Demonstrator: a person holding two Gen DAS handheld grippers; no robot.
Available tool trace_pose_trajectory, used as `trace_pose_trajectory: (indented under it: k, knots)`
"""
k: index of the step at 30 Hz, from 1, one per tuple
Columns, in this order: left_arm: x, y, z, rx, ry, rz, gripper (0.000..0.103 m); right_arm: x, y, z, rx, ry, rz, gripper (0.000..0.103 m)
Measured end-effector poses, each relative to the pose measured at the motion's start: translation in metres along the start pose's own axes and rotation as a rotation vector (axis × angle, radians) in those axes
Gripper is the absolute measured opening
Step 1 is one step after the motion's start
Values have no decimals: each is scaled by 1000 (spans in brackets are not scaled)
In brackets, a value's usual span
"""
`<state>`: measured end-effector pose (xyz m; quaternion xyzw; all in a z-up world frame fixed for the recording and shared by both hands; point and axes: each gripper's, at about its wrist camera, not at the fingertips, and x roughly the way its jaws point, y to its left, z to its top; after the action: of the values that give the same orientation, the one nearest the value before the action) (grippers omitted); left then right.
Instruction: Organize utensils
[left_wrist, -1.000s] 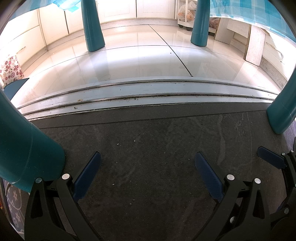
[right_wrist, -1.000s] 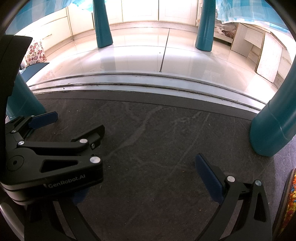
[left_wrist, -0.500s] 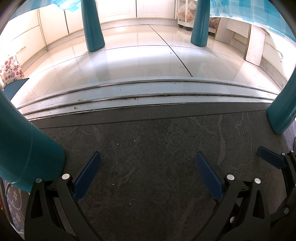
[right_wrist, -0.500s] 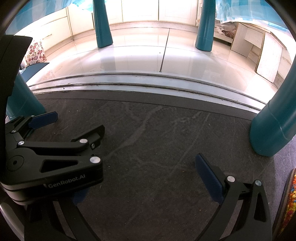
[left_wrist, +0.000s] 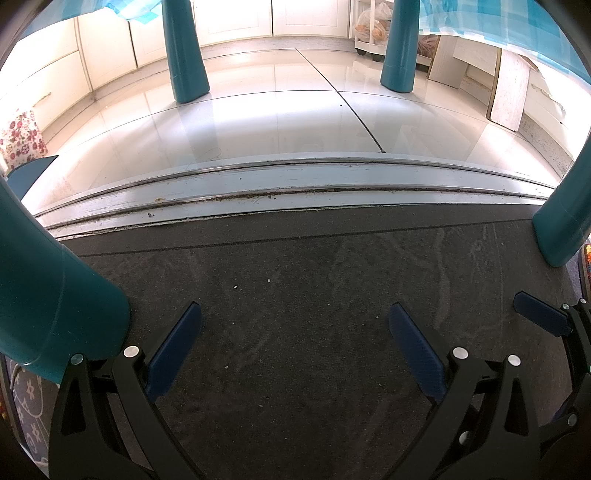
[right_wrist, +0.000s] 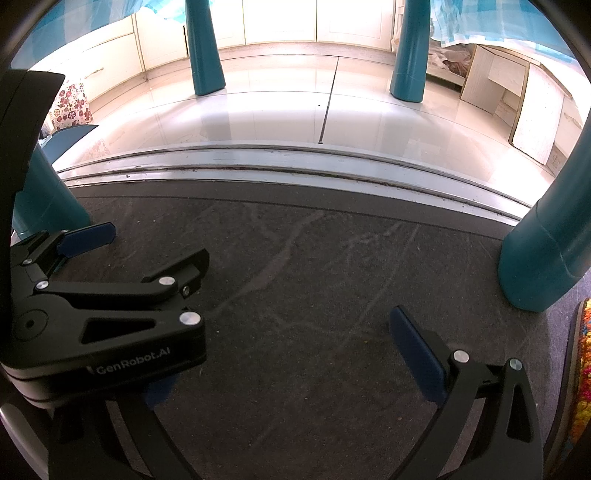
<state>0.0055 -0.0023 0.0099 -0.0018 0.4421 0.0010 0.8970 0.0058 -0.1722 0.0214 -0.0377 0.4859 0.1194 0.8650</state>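
We observed both grippers held low over a dark grey mat (left_wrist: 295, 332), beneath a table with teal legs (left_wrist: 51, 295). The left gripper (left_wrist: 295, 343) had its jaws released, the blue pads (left_wrist: 173, 350) standing well apart with only bare mat between them. The right gripper (right_wrist: 288, 365) was likewise spread wide and held nothing, though its left pad was largely hidden behind the body of the left gripper.

Only the right wrist view showed the left gripper from outside (right_wrist: 107, 295), lying just beside the right one, and only there could writing be read: "GenRobot.AI" in pale letters on its black housing (right_wrist: 133, 363). The left wrist view, in turn, showed just one blue pad of the right gripper (left_wrist: 539, 319) at its right edge (the rest was cropped).

Both views showed a pale metal door track (left_wrist: 295, 181) beyond the mat, glossy white floor tiles (right_wrist: 280, 110) and white cabinets (right_wrist: 280, 18) behind.

No utensils appeared in either view, so we could not tell where they were.
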Motion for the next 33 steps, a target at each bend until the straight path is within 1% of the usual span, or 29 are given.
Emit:
trace_pose_trajectory:
  k: [14, 15, 16, 17, 18, 19, 20, 21, 22, 23, 24, 25, 26, 27, 28, 29, 30, 31, 32, 33]
  knots:
    - [-1, 1, -1, -1, 1, -1, 97, 1, 0, 2, -4, 2, 10, 98]
    - [7, -5, 6, -3, 2, -2, 97, 2, 0, 4, -6, 14, 14, 98]
    - [7, -4, 8, 2, 18, -8, 97, 2, 0, 7, -17, 46, 23, 98]
    - [6, -2, 10, 29, 58, -26, 97, 4, 1, 13, -66, 137, 52, 97]
    - [7, -1, 14, 69, 122, -57, 96, 5, 2, 16, -89, 171, 55, 97]
    - [7, 0, 18, 76, 161, -83, 96, 7, 3, 19, -96, 207, 69, 97]
    - [8, 0, 20, 79, 198, -83, 96, 8, 4, 22, -110, 253, 76, 97]
    - [7, 0, 22, 82, 258, -103, 96, 10, 8, 27, -148, 322, 99, 97]
    - [4, 0, 25, 77, 314, -129, 96, 10, 12, 30, -186, 387, 143, 97]
    - [-5, 1, 27, 74, 340, -145, 96, 9, 15, 32, -214, 422, 178, 97]
    - [-16, 1, 32, 81, 359, -175, 96, 1, 22, 36, -288, 454, 217, 97]
    - [-25, -1, 39, 106, 378, -203, 96, -10, 29, 39, -368, 451, 251, 97]
    - [-36, -6, 47, 159, 383, -229, 95, -30, 36, 42, -479, 428, 300, 97]
    - [-44, -14, 53, 218, 360, -224, 96, -45, 40, 44, -564, 413, 319, 97]
    - [-59, -19, 63, 286, 335, -258, 96, -56, 42, 44, -622, 398, 331, 97]
    - [-76, -26, 72, 381, 312, -290, 96, -76, 45, 44, -736, 386, 361, 97]
    - [-85, -29, 75, 432, 303, -319, 96, -94, 48, 43, -845, 372, 383, 97]
    - [-104, -32, 80, 507, 288, -380, 96, -106, 48, 43, -921, 364, 395, 97]
    - [-113, -36, 92, 565, 287, -384, 96, -120, 46, 42, -1002, 353, 412, 97]
    - [-135, -29, 93, 591, 252, -441, 96, -139, 42, 41, -1105, 337, 424, 97]
